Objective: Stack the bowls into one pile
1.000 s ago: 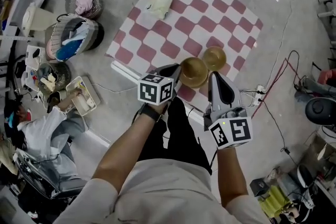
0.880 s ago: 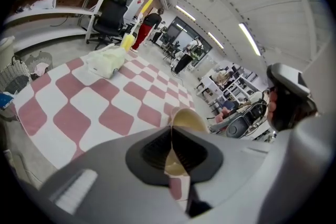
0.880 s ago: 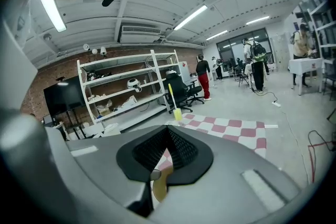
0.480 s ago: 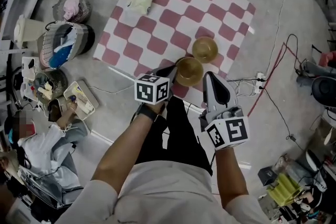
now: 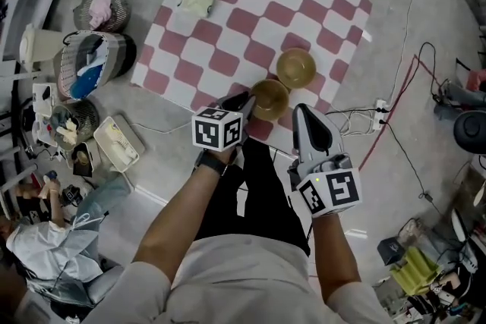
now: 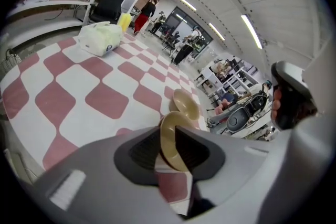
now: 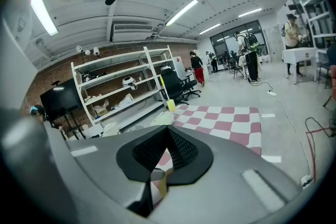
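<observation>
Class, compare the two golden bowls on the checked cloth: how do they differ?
The near bowl has its rim pinched in the left claw; the far bowl stands free. The near bowl sits at the checked cloth edge; the far bowl lies further in. Both are golden, round, empty, mouth-up.

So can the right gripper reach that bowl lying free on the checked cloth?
Probably yes: the free bowl sits just beyond the right gripper, nothing between them, though its jaws look shut and must open.
</observation>
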Motion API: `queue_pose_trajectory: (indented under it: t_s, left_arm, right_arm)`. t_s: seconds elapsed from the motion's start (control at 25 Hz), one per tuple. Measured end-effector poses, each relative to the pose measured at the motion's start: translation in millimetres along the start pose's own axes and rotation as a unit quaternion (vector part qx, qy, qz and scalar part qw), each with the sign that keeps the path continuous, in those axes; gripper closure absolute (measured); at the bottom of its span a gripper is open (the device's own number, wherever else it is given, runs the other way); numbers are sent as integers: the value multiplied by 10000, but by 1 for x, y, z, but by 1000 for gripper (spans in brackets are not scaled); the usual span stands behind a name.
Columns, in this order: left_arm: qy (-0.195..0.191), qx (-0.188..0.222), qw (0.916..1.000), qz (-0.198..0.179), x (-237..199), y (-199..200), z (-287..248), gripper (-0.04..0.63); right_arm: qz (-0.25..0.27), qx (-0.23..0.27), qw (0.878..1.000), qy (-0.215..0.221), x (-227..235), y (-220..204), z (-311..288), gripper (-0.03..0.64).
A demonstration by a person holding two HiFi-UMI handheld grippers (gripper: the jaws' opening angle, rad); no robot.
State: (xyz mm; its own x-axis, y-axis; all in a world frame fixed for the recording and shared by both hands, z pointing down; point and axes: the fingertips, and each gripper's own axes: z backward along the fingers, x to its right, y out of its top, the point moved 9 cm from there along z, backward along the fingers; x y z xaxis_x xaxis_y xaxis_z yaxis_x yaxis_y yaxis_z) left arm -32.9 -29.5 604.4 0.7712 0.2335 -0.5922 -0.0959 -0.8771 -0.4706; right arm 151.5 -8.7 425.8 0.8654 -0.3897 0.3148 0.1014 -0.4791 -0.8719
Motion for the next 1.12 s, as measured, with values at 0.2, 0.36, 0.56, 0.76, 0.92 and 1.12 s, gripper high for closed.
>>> queue_pose_trajectory:
  t_s: [0.2, 0.36, 0.56, 0.76, 0.92, 1.12]
  left_arm:
    - [145, 120, 9998, -20, -4, 5, 8, 538]
    - [206, 248, 9995, -72, -2, 16, 12, 540]
    - [77, 324, 9992, -226, 6, 40, 12, 540]
    - [-103, 221, 9990, -374, 9, 63, -1, 540]
    - [-227, -25, 9984, -525, 9, 73, -18, 540]
    - [-370, -342, 9966, -651, 5, 85, -46, 540]
  right_arm:
    - [-38, -10, 10000, 67, -1, -4, -3, 607]
    - [-25, 24, 10000, 82, -1, -1, -2, 607]
    - [47, 88, 9999, 98, -4, 8, 0, 607]
    - [143, 131, 9997, 113, -2, 15, -5, 607]
    - [135, 123, 9998, 95, 4, 16, -11, 607]
    - [75, 76, 9999, 34, 18, 15, -19, 607]
